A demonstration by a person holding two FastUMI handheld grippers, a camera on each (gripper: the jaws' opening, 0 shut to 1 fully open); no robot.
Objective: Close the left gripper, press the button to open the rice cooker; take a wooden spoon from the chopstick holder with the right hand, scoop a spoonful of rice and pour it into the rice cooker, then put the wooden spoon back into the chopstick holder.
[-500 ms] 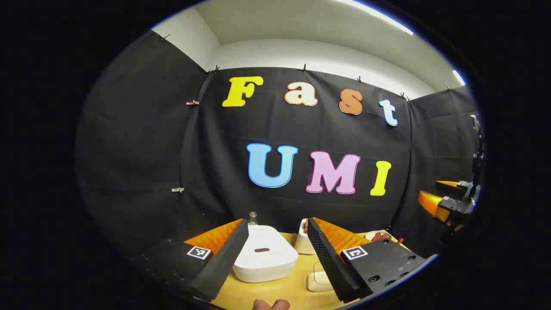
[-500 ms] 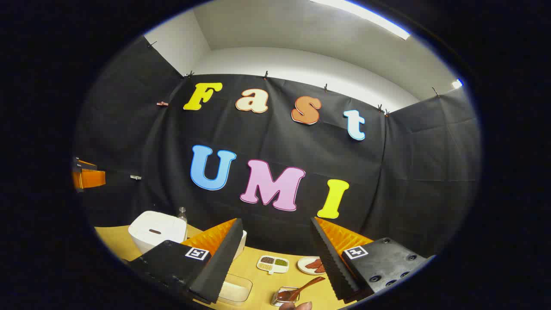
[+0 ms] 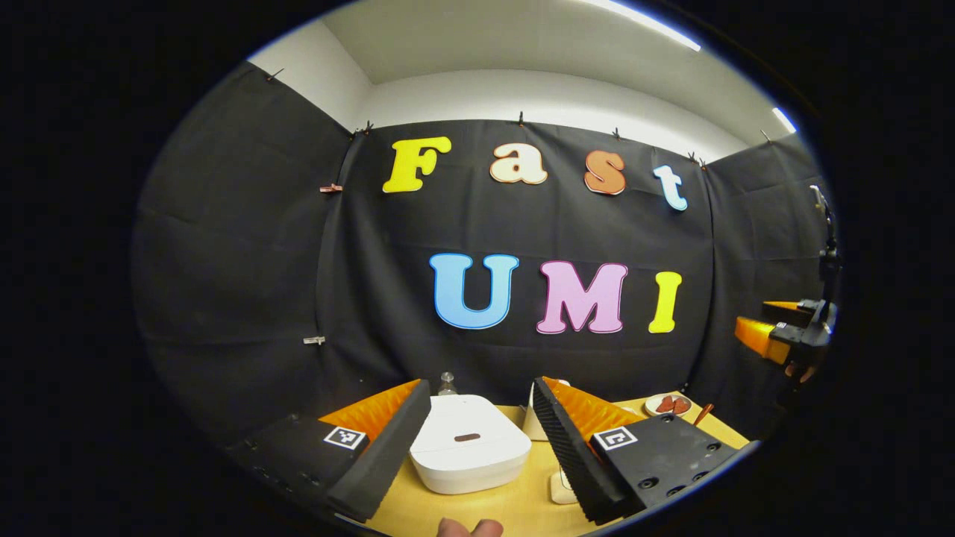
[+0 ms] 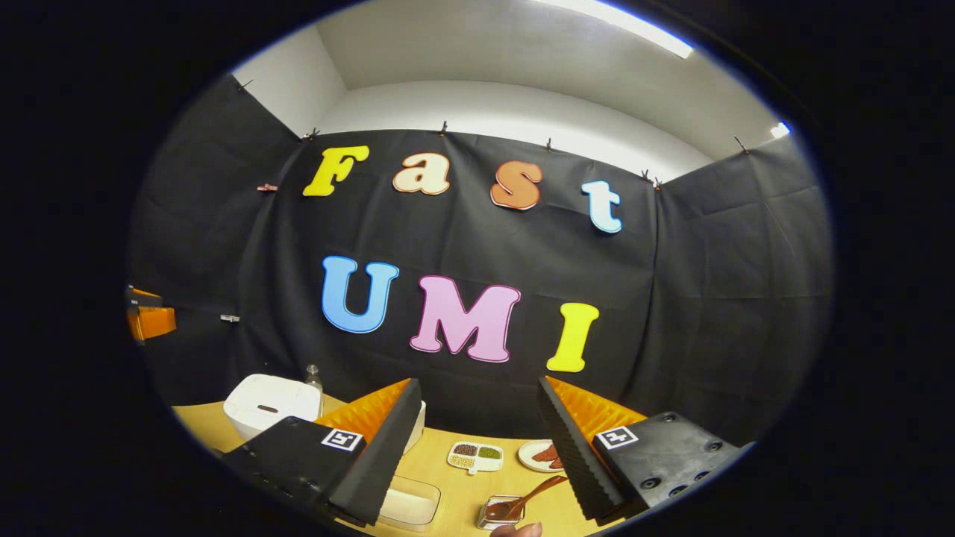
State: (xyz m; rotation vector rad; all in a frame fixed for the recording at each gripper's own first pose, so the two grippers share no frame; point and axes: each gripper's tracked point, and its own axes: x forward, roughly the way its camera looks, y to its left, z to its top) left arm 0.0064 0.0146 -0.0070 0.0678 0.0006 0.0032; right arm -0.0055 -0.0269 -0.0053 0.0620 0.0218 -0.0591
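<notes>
A white rice cooker (image 3: 468, 447) with its lid down sits on the wooden table, a dark button slot (image 3: 467, 437) on top. My left gripper (image 3: 481, 388) hangs open just in front of it, one finger either side. My right gripper (image 4: 477, 384) is open too, holding nothing. Below it a wooden spoon (image 4: 533, 494) rests in a small glass dish (image 4: 501, 513). A white holder (image 3: 531, 425) stands to the right of the cooker, partly hidden by my finger. Farther off at the left of the right gripper view is the rice cooker (image 4: 267, 403).
A small bottle (image 3: 447, 382) stands behind the cooker. On the table are a sectioned dish of grains (image 4: 475, 456), a plate with red pieces (image 4: 543, 455) and a clear box (image 4: 409, 503). The right gripper (image 3: 776, 335) shows far right, the left gripper (image 4: 149, 319) far left.
Both views have shifted only slightly; the cooker sits a little more to the right between my left fingers. The right gripper seen in the left gripper view has risen a bit.
</notes>
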